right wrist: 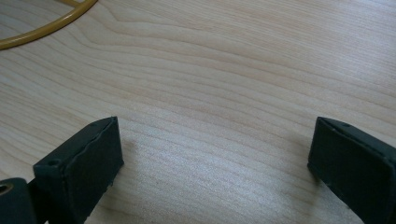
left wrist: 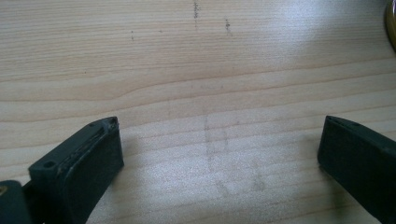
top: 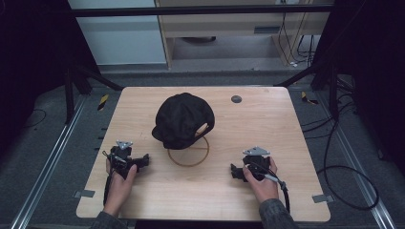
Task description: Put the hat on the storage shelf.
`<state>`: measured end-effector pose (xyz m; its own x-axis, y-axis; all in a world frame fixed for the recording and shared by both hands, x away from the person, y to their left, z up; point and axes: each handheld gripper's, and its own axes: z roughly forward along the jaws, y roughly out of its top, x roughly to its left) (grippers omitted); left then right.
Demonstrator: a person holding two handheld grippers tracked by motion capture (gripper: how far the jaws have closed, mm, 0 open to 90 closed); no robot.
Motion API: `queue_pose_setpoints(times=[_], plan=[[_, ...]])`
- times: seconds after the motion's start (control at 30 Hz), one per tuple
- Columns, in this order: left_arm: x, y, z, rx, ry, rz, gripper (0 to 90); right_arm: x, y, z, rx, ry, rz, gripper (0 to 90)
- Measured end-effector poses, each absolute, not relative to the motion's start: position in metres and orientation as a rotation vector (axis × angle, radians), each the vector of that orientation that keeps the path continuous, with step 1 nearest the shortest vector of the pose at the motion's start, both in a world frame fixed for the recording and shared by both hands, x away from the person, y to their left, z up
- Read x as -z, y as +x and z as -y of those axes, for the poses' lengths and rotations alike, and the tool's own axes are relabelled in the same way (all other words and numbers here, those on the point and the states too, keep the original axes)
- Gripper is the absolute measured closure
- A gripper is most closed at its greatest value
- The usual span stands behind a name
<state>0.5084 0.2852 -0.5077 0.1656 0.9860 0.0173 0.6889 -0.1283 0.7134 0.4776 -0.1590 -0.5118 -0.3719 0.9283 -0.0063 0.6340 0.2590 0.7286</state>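
Pale wood grain runs across the table (top: 143,200), which takes up the middle of the high view. On it, a little above the frame's centre, a black cap (top: 182,119) sits on top of a stand whose thin yellow-brown ring base (top: 189,153) lies flat on the wood just below the cap.

In the high view the left gripper (top: 142,161) lies low at the lower left of the table, held in a hand (top: 119,183), its tips pointing toward the ring. The right gripper (top: 235,171) lies at the lower right, in the other hand (top: 262,183), pointing left toward the same ring. Both stand apart from the cap and the ring, one on each side. At that distance the high view does not let the jaw gaps be read.

The gripper views settle that. In the left gripper view the two black jaws stand far apart, with bare wood and faint grey scuff marks (left wrist: 212,140) between them; a sliver of the ring shows at the upper right edge. In the right gripper view the jaws are likewise spread wide with nothing between them, and an arc of the ring curves across the upper left corner. Neither of these views takes in the cap.
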Motion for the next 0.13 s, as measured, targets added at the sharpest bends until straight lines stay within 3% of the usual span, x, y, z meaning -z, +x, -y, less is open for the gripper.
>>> queue_pose_setpoints(times=[0.13], plan=[[0.5077,0.5084,-0.2852,-0.683,1.884,-1.582,0.0,0.5118,0.476,0.1592,-0.906,1.406,-2.111,3.1]])
